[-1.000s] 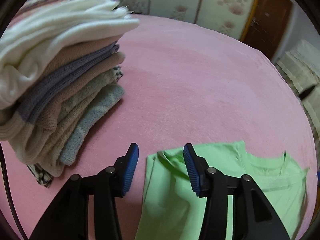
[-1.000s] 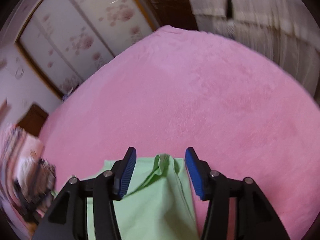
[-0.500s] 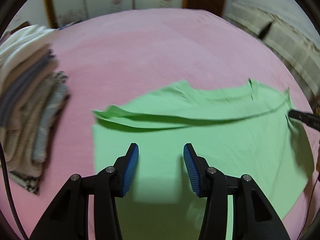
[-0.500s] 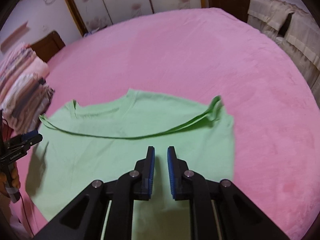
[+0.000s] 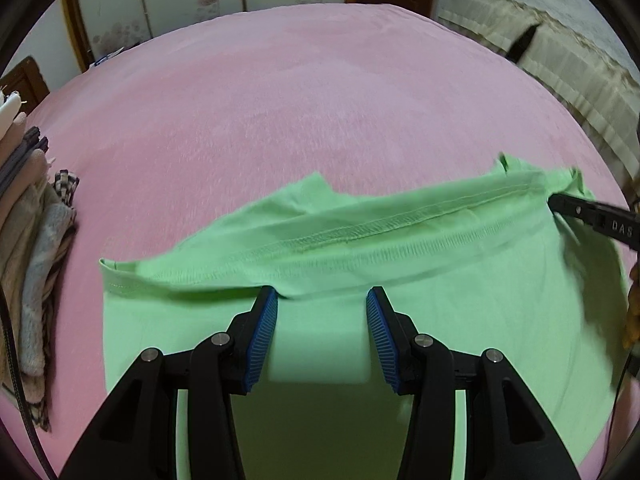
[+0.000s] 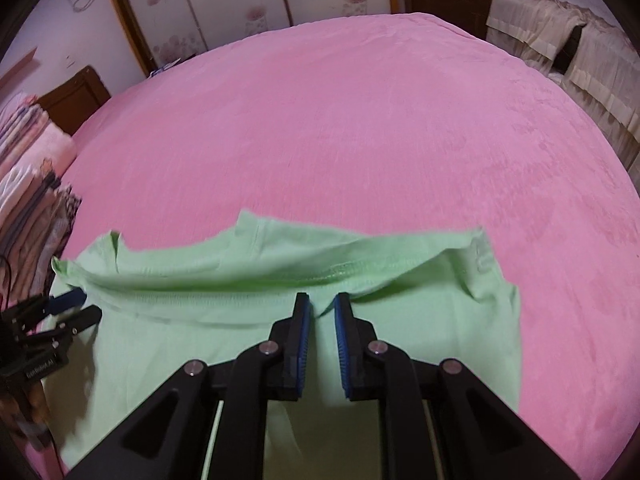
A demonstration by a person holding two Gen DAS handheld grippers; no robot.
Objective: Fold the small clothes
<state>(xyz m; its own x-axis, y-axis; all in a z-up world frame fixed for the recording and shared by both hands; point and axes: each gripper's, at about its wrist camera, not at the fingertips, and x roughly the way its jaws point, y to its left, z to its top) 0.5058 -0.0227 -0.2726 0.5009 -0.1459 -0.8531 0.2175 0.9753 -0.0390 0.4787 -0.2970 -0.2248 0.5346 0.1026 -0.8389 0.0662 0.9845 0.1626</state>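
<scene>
— On the pink bed cover (image 5: 320,120), what lies near the front edge?

— A light green T-shirt (image 5: 460,320), spread flat, with its far hem (image 5: 360,232) lifted into a raised fold that runs across the whole garment.

— And along the left edge?

— A stack of folded clothes (image 5: 28,260), well apart from the shirt's right side but close to its left corner.

— How stand the grippers?

— The left gripper (image 5: 322,332) is spread wide over the shirt, the fold's edge just at its fingertips. The right gripper (image 6: 320,336) is narrowed, a small gap showing between its pads; whether it pinches the fold, I cannot tell.
</scene>
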